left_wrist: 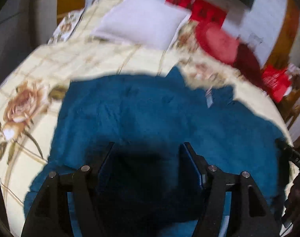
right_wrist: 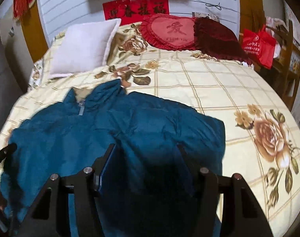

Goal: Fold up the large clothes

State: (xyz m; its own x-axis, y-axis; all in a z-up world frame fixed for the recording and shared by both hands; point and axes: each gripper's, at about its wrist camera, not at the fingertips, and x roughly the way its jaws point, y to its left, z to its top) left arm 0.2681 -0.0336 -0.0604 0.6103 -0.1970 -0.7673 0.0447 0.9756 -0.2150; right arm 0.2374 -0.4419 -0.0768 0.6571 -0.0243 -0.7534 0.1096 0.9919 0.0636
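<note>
A teal padded jacket (left_wrist: 140,106) lies spread on the floral bedsheet (left_wrist: 31,75), its collar and grey zipper (right_wrist: 81,108) toward the pillows. My left gripper (left_wrist: 148,144) hangs just above the jacket's body, jaws wide open, with only shadowed fabric beneath them. My right gripper (right_wrist: 146,146) hovers over the jacket (right_wrist: 71,134) near its right-hand edge. Its jaws stand apart and I see no fabric pinched between the pads. A black finger of the other tool shows at the left edge (right_wrist: 4,154) of the right wrist view.
A white pillow (right_wrist: 84,47), a red heart cushion (right_wrist: 169,31) and a dark red cushion (right_wrist: 219,37) lie at the head of the bed. A red bag (right_wrist: 258,47) hangs by wooden shelves on the right. Bare sheet (right_wrist: 228,90) stretches right of the jacket.
</note>
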